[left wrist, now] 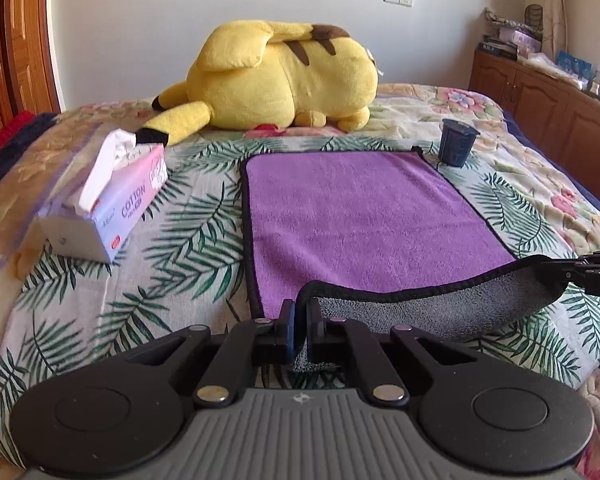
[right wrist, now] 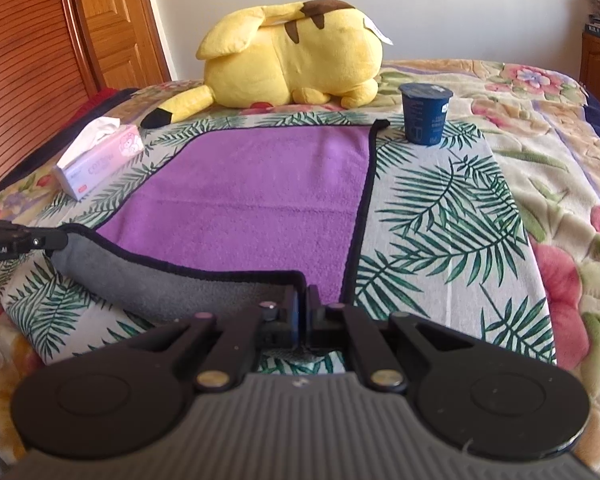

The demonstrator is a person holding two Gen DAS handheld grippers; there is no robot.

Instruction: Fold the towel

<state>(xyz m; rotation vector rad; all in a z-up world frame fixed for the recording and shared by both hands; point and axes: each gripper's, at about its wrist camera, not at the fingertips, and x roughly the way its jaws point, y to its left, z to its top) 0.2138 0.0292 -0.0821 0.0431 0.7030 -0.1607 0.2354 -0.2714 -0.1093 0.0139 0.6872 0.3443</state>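
A purple towel (left wrist: 360, 216) with a black hem and grey underside lies flat on the bed; it also shows in the right wrist view (right wrist: 252, 200). My left gripper (left wrist: 300, 312) is shut on the towel's near left corner, lifted a little so the grey underside (left wrist: 440, 308) shows. My right gripper (right wrist: 303, 300) is shut on the near right corner, also raised. The near edge sags between the two grippers. The right gripper shows in the left wrist view (left wrist: 560, 272), and the left gripper in the right wrist view (right wrist: 56, 240).
A yellow plush toy (left wrist: 284, 76) lies at the back of the bed. A tissue box (left wrist: 112, 200) sits left of the towel. A dark blue cup (left wrist: 456, 142) stands by the towel's far right corner. Wooden cabinets (left wrist: 540, 100) stand to the right.
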